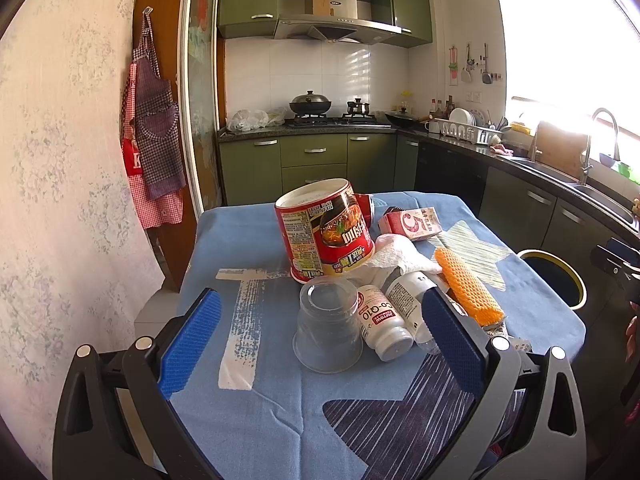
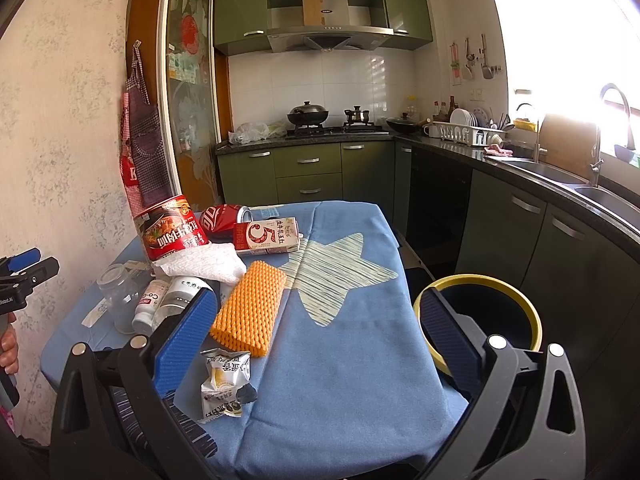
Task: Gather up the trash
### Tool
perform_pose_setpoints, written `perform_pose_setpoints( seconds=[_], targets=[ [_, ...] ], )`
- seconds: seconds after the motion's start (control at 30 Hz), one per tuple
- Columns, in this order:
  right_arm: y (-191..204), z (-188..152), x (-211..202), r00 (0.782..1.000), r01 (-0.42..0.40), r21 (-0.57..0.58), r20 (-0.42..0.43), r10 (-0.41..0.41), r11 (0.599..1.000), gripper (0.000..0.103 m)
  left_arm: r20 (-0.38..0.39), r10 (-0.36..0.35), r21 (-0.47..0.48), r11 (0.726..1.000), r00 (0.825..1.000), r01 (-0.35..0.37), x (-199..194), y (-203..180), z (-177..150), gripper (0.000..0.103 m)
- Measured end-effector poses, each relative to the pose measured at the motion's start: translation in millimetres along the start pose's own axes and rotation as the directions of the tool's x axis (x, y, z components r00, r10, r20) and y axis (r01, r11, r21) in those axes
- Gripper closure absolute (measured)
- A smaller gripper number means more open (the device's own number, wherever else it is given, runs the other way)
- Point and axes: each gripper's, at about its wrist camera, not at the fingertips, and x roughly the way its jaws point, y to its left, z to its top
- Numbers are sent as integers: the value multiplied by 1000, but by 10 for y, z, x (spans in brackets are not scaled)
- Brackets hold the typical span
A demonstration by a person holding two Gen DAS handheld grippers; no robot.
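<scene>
From the left wrist, the left tool (image 1: 320,332) hovers spread wide and empty around the upturned cup (image 1: 328,326) in the trash heap on the tabletop (image 1: 256,420), seemingly lined up to take it, while from the right wrist, the right tool (image 2: 316,334) gapes wide, empty, above the wrapper (image 2: 226,384), with the bin (image 2: 480,320) just beside the tabletop's edge for drops.
</scene>
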Motion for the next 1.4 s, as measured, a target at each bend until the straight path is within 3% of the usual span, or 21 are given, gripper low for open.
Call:
perform_pose_setpoints(
  seconds=[0.53,0.83,1.0,1.27,1.4],
  targets=[
    [-19,-13,82,1000,-13,-2,-16,13,1000,6,-15,-18,3,1000,1000,18,104,25,47,4],
    [158,187,453,992,-99,-71,-80,93,993,6,46,27,-9,1000,999,-27,472,313,528,4],
    [373,505,783,978,-176,-135,-137,157,975,6,90,96,2,995,991,-97,744,483,820,4],
    [952,1283,1445,939,-298,-211,-243,245,931,6,70,153,-46,988,986,-150,1415,895,1063,4],
    [1223,1561,1885,900,-356,-160,-322,292,921,6,59,159,-124,981,986,-151,1709,1182,1073,4]
  ],
)
